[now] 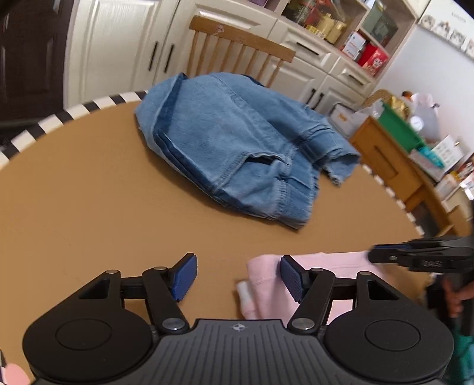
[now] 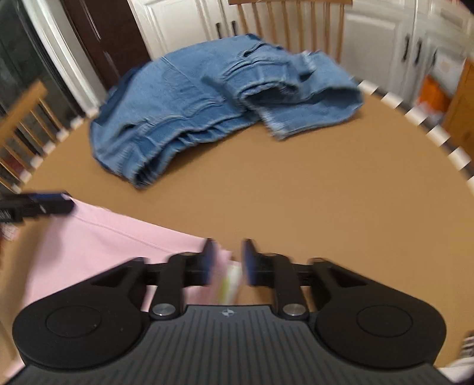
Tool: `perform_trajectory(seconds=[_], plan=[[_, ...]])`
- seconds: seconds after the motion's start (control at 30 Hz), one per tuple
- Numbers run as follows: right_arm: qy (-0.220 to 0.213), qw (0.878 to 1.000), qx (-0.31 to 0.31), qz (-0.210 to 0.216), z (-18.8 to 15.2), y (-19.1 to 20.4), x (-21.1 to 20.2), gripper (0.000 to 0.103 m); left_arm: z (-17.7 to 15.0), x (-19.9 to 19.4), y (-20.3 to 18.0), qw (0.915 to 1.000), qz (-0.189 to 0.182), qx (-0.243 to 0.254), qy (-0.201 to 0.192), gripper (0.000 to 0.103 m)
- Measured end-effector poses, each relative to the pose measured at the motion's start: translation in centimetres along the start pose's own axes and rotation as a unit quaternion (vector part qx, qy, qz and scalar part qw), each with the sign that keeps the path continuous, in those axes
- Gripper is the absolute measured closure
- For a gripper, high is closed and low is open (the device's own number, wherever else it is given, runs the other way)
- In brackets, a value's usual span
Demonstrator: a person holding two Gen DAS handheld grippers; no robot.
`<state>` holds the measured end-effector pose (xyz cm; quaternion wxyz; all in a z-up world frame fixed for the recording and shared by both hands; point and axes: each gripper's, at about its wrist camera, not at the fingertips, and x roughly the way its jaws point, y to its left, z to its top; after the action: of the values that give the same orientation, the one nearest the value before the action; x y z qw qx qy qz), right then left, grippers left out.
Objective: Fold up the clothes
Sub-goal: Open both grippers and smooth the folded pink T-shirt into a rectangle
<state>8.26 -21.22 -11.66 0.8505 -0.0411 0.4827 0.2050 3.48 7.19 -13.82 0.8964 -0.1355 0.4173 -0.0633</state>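
Both tools spread over soft pink cotton garment (image 2: 97, 245): left tool (image 1: 238, 274), right tool (image 2: 226, 262); a one-layer pinch risks skewing any fold.

a home dining room, probably: round table (image 1: 74, 192), wooden chair (image 1: 237, 47), cream cabinets (image 1: 118, 44), cluttered shelves (image 1: 340, 26).

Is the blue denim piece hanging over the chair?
No, the denim garment lies in a heap on the brown table, in front of the wooden chair.
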Motion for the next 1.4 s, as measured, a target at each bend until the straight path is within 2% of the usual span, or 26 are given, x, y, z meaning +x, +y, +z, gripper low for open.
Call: perform_trajectory(seconds=[0.1,0.2,0.23,0.33,0.6,0.7,0.77,0.93,1.0,1.1,1.23,1.4], plan=[[-0.014,1.0,-0.001,-0.025,-1.0,0.1,-2.2,0.063,0.2,-0.1,-0.1,0.9989,0.045,0.003,-0.008,0.038],[-0.034,0.999,0.022,-0.008,-4.5,1.6,-4.7,0.063,0.1,-1.1,0.5,0.9969,0.074,-0.017,-0.021,0.038],[-0.04,0.999,0.029,0.0,-5.8,2.3,-5.5,0.063,-0.1,-1.7,0.6,0.997,0.07,-0.025,-0.023,0.038],[-0.058,0.997,0.051,0.022,-9.7,4.1,-7.9,0.062,-1.5,-5.1,0.1,0.9986,0.023,-0.039,-0.025,0.038],[-0.1,0.986,0.109,0.082,-19.9,8.8,-13.9,0.062,-11.6,-15.1,-4.4,0.9981,-0.022,-0.056,0.015,0.034],[-0.102,0.983,0.124,0.093,-21.8,8.6,-15.5,0.06,-14.8,-17.0,-5.5,0.9979,-0.024,-0.054,0.028,0.029],[-0.101,0.982,0.129,0.092,-22.9,8.3,-16.3,0.06,-16.5,-17.4,-5.9,0.9978,-0.012,-0.055,0.036,0.028],[-0.101,0.98,0.141,0.094,-25.2,8.4,-17.6,0.058,-18.9,-18.8,-6.0,0.9958,-0.008,-0.079,0.045,0.027],[-0.103,0.98,0.142,0.092,-25.6,8.7,-17.7,0.058,-19.3,-19.1,-5.7,0.9946,-0.01,-0.089,0.052,0.027],[-0.104,0.973,0.182,0.097,-26.2,8.8,-17.6,0.053,-19.2,-19.4,-5.1,0.994,-0.016,-0.091,0.058,0.026],[-0.107,0.953,0.263,0.107,-27.1,8.9,-17.1,0.052,-17.5,-18.5,-4.1,0.9951,-0.029,-0.066,0.067,0.025],[-0.116,0.923,0.356,0.086,-28.3,10.5,-15.7,0.05,-13.8,-15.9,-1.7,0.9934,-0.068,-0.005,0.092,0.025]])
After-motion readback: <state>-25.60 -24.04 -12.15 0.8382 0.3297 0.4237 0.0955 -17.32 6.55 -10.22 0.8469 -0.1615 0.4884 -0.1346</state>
